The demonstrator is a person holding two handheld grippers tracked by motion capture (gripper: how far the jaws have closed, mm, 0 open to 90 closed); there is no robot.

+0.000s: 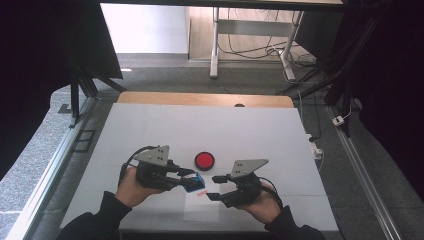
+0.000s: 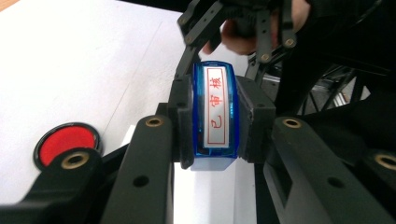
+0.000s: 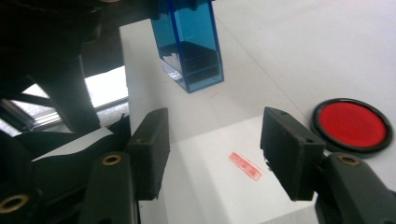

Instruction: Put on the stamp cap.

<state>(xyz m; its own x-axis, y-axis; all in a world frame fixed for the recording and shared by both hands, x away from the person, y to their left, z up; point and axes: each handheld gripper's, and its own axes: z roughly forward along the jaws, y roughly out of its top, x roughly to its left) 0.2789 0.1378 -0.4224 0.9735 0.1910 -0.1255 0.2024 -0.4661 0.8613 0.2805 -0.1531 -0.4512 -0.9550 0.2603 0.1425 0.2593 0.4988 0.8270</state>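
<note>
The left gripper (image 1: 186, 178) holds a blue stamp (image 1: 193, 182) between its jaws, lifted above the sheet of paper (image 1: 202, 207) near the front edge of the worktop (image 1: 150, 125). In the left gripper view the pads press on the two broad sides of the stamp (image 2: 215, 114), and its labelled top with red characters faces the camera. In the right gripper view its long axis runs from the jaws down toward the paper (image 3: 219, 186), a little tilted, with the printing end lowest. The stamp (image 3: 189, 44) looks like hard, clear plastic, so I judge it light, stiff and somewhat slippery; the flat broad sides are the good place to hold it, near the middle. A small red print (image 3: 245, 166) lies on the paper, at about 6 o'clock from the stamp. The red ink pad (image 1: 204, 160) sits at about 12 o'clock from the paper. The right gripper (image 1: 216, 187) has its jaws wide apart with nothing between them, just beside the paper at 3 o'clock.
</note>
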